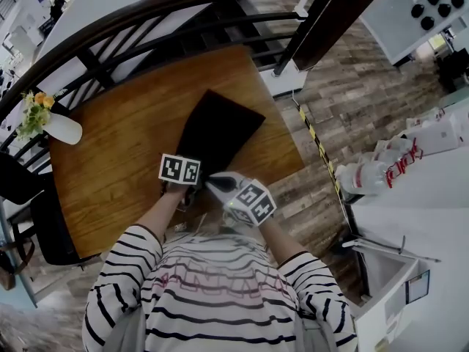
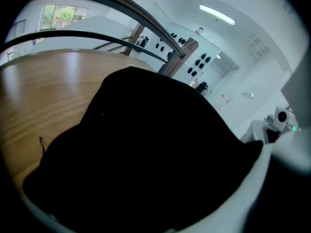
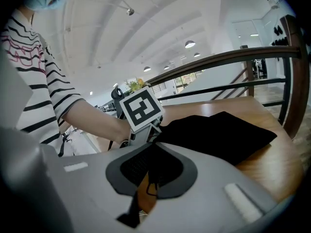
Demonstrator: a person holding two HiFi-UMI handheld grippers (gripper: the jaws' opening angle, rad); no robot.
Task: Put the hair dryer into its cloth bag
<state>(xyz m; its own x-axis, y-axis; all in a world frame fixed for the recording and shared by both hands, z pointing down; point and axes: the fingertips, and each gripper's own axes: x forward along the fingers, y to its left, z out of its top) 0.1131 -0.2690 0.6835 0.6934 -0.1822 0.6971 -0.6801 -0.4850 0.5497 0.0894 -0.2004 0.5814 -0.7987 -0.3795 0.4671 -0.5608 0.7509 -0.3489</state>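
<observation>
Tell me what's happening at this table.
A person in a striped shirt works two handheld grippers over a brown wooden table. The left claw grips the near edge of a flat black cloth bag. The right claw holds a grey hair dryer at that edge; it is not inside yet.

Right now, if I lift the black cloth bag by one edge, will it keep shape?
Probably not: the cloth bag lies flat on the table and drapes across the left gripper view, so expect sagging. It looks thin, likely light, and may slide on smooth wood.
</observation>
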